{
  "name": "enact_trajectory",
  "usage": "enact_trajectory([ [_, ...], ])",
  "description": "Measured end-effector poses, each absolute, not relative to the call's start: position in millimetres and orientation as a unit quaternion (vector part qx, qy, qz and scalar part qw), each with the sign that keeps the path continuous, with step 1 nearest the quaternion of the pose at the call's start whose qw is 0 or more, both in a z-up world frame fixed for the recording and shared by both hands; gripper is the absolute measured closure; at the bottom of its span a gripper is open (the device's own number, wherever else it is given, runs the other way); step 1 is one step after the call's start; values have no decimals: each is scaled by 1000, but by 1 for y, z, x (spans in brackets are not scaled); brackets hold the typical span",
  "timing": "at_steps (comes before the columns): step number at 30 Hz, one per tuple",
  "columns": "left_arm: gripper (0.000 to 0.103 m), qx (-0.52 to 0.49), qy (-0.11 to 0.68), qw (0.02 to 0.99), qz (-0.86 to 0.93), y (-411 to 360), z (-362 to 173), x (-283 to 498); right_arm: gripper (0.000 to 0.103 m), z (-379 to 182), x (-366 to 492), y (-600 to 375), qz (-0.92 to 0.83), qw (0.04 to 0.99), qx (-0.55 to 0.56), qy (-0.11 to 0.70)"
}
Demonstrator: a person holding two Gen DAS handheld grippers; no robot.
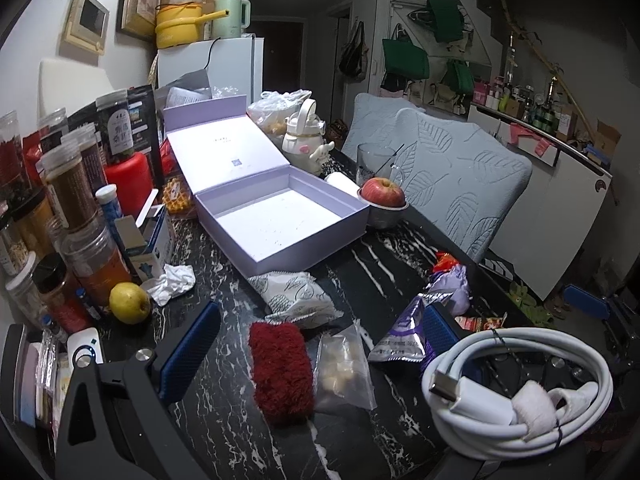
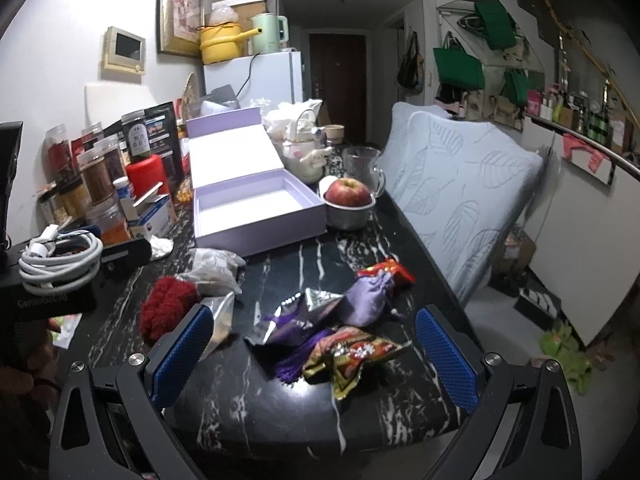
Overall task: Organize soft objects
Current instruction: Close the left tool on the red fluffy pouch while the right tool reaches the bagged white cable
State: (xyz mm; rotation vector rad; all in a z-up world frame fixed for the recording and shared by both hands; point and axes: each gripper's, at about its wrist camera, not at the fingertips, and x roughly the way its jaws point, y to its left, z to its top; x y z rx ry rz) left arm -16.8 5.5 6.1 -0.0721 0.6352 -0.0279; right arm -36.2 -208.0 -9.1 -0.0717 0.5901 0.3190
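**Start with the nearest soft piece, then carry it to the open box**

Both tongs released and empty. Left gripper spread wide above the red fluffy pad, with a clear bag of pale pieces just beside it and a white patterned packet beyond. Right gripper likewise spread, framing a purple foil packet, a shiny snack wrapper and a lilac drawstring pouch on the dark marble table.

Lilac box open and bare inside, lid tipped back, well apart from the soft pieces and further up the table. Probably the place for them.

For a clean pick:
- Lower straight over the red pad, one finger on each long side, and close at mid-height so the pile compresses evenly.
- Avoid catching the clear bag's edge, touching or nearly touching the pad.
- Lift fully before travelling; the packet lies in the path.
- Mind the apple in its metal bowl, tight against the box's far corner.
- Release low inside the box, toward one corner, to leave room for the rest.
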Motion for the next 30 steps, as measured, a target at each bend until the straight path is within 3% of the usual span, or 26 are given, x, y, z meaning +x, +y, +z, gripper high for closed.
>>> enact_trajectory([
  [12, 0, -7, 304, 952, 26, 11, -16, -26, 0, -36, -24, -210, 179, 934, -16, 307],
  [30, 0, -59, 395, 914, 65, 48, -90, 20, 0, -51, -8, -193, 162, 929, -39, 330],
])
